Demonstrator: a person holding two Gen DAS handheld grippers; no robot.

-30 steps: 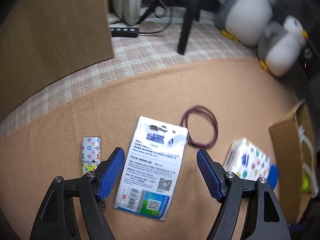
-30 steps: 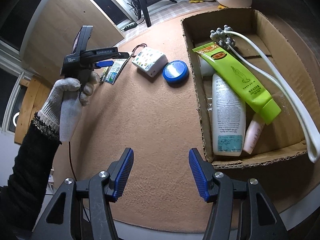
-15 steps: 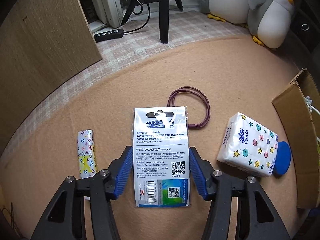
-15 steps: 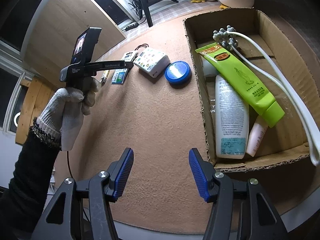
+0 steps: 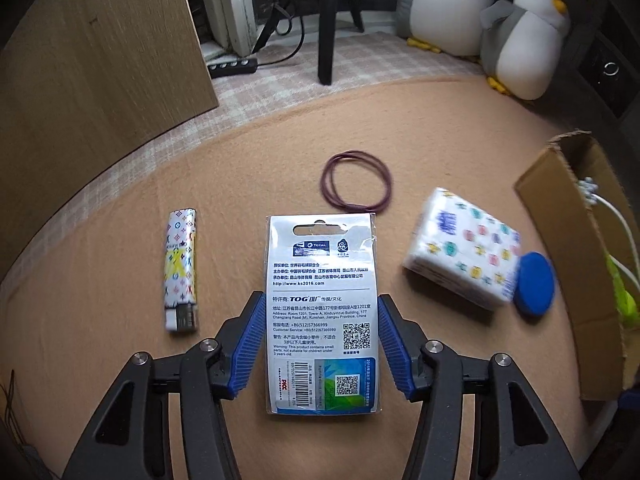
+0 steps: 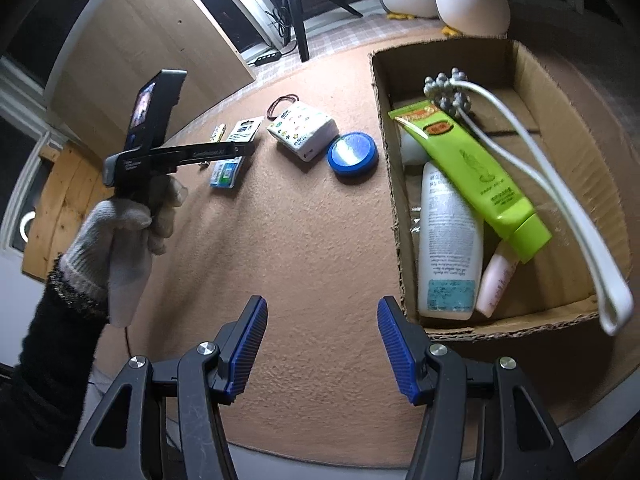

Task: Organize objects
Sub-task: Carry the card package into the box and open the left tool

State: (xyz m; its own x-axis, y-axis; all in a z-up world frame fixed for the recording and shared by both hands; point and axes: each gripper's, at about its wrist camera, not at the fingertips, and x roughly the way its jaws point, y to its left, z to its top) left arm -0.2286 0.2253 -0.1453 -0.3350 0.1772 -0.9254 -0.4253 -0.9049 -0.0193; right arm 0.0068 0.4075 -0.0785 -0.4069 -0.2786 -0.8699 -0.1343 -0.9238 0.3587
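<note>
Straddling the flat white printed retail packet (image 5: 322, 312), left gripper (image 5: 322, 340) has both blue pads at its side edges; can't tell if they're clamped or just touching. Right gripper (image 6: 320, 350) is released, empty, lower centre. Still loose on the tan mat: patterned lighter (image 5: 181, 270), purple hair bands (image 5: 356, 182), tissue pack (image 5: 460, 246), blue round tin (image 5: 534, 290). Cardboard box (image 6: 402, 216) already holds tubes and bottles, so roughly half done.
</note>
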